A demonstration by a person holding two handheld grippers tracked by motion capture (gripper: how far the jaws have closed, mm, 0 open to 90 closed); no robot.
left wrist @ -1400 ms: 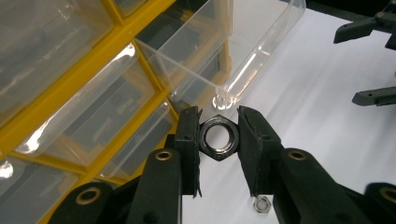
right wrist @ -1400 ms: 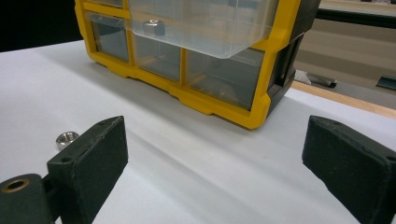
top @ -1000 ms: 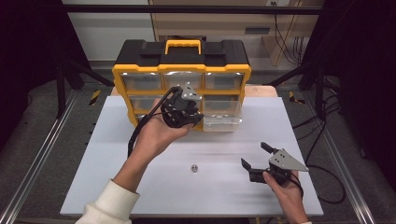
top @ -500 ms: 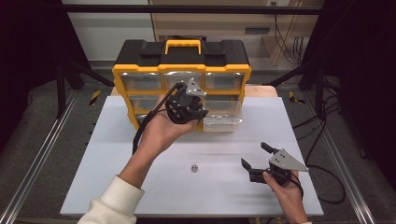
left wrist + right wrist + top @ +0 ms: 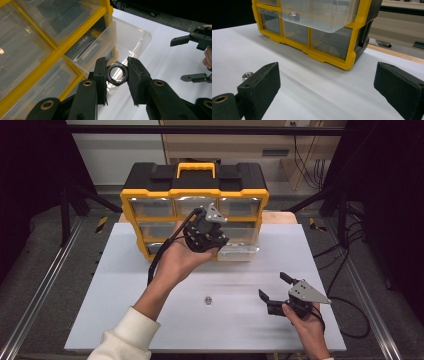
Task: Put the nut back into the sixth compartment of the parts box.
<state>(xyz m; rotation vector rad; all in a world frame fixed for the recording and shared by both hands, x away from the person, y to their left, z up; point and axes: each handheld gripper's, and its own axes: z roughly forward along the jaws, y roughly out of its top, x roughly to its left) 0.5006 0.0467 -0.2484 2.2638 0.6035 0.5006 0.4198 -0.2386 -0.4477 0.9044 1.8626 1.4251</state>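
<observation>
My left gripper [image 5: 117, 65] is shut on a dark hex nut [image 5: 117, 82], which sits upright between its pads. It hovers in front of the yellow and black drawer organizer [image 5: 195, 195], just above the pulled-out clear drawer [image 5: 240, 251] at the bottom right of the cabinet. In the high view the left gripper [image 5: 219, 241] is held by a hand in a white sleeve. My right gripper [image 5: 272, 285] stands open low over the table at the front right, nothing between its jaws. Seen from the right gripper view, the open drawer [image 5: 319, 17] holds a nut [image 5: 294, 16].
A silvery nut [image 5: 208, 299] lies loose on the white table [image 5: 125, 310] between the two hands; it also appears beside my right gripper's left jaw as a small nut [image 5: 247, 75]. The organizer's other drawers are closed. Metal rails run along both table sides.
The left hand with the nut has shifted slightly to the right and up, toward the open drawer. The right gripper has stayed put.
</observation>
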